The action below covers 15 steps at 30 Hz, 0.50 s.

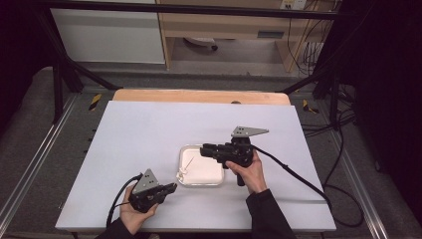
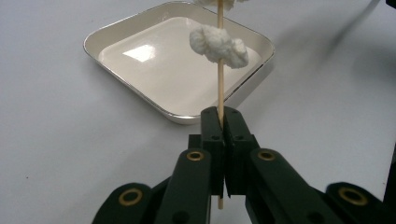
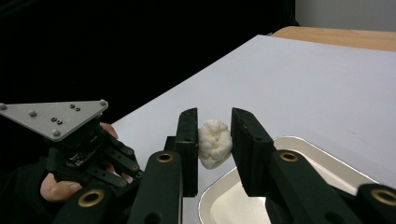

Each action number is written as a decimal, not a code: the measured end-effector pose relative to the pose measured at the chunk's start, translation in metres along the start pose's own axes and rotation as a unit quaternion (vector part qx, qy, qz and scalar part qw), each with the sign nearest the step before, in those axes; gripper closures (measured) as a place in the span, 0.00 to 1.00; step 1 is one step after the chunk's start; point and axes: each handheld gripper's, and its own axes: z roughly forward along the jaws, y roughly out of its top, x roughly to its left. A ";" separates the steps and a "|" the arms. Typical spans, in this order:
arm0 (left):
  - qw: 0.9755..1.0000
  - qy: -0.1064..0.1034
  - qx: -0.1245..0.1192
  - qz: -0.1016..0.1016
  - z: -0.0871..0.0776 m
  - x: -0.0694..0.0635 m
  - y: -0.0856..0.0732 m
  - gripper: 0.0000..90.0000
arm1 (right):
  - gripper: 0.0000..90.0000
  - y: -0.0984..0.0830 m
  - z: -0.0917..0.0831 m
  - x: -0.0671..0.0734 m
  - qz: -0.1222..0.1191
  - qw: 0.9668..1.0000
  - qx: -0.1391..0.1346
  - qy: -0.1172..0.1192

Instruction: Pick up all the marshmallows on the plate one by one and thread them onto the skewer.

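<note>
Left gripper view: left gripper (image 2: 219,122) clamped on skewer (image 2: 220,91) over tray (image 2: 116,77), one puff (image 2: 218,45) threaded already. Right gripper (image 3: 214,135) pinching second puff (image 3: 214,143) above tray, yet to be threaded.

A white tabletop (image 1: 149,144) is seen spread wide, with a strip of bare wood (image 1: 199,95) left showing along its far edge. Set directly on the white surface, a little right of centre and toward the near side, a shallow square metal tray (image 1: 182,152) with rounded corners is found, its shiny rim (image 2: 140,91) and pale inside caught clearly in the left gripper view.
</note>
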 end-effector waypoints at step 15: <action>1.000 0.000 0.000 0.002 0.000 0.000 0.000 0.98 | 0.82 -0.005 0.018 -0.001 0.025 0.999 0.006 0.020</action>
